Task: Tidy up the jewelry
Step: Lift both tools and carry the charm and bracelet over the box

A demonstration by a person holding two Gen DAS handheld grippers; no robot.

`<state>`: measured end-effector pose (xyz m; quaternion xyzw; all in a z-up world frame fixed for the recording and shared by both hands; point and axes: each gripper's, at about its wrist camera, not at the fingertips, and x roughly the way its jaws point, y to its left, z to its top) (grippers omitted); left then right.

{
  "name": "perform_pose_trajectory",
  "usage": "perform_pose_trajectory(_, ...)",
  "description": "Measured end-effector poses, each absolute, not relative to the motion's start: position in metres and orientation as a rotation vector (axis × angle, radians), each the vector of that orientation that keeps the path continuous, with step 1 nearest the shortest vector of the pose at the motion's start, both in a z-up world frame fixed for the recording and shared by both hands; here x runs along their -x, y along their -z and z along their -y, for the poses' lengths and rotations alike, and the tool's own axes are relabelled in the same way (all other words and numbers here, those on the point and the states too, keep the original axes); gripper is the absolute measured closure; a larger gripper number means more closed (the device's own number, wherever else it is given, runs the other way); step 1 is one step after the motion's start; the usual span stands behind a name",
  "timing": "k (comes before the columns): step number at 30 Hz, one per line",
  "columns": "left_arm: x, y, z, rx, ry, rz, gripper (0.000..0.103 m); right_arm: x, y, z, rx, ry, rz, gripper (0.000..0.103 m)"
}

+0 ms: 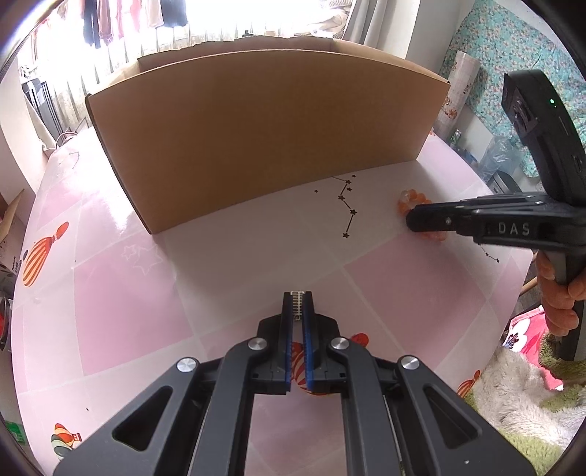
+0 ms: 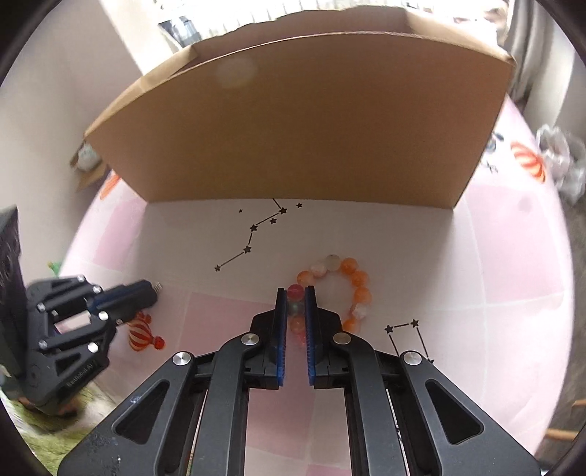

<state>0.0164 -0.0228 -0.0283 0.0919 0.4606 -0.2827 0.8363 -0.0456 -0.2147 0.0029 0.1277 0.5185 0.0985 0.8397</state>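
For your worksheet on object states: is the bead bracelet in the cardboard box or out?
Out. The bead bracelet lies on the tablecloth before the cardboard box.

I'm looking into a home: clothes [image 1: 121,18] are hanging by the window, a floral bedspread [image 1: 512,55] is lying beyond the pink balloon-print tablecloth [image 1: 110,293].

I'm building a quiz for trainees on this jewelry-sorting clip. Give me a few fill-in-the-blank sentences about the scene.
1. The right tool has its blue pads around the orange-and-white beaded ____.
2. Behind the bracelet stands a brown ____ box.
3. The left tool pinches a small metal ____.
4. The pink tablecloth carries black ____ drawings.

Missing words: bracelet; cardboard; spring; constellation
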Motion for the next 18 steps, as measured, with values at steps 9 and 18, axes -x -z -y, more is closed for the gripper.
perform_pose_trajectory(9,-0.014,0.021,0.025,-0.244,0.659,-0.959,0.097,0.044,0.003,0.234,-0.523,-0.233,-1.030,0.096)
perform_pose_trajectory(18,-0.017,0.024,0.041,-0.368,0.611,-1.020,0.097,0.052,-0.006,0.259,-0.531,-0.263,-1.033,0.096)
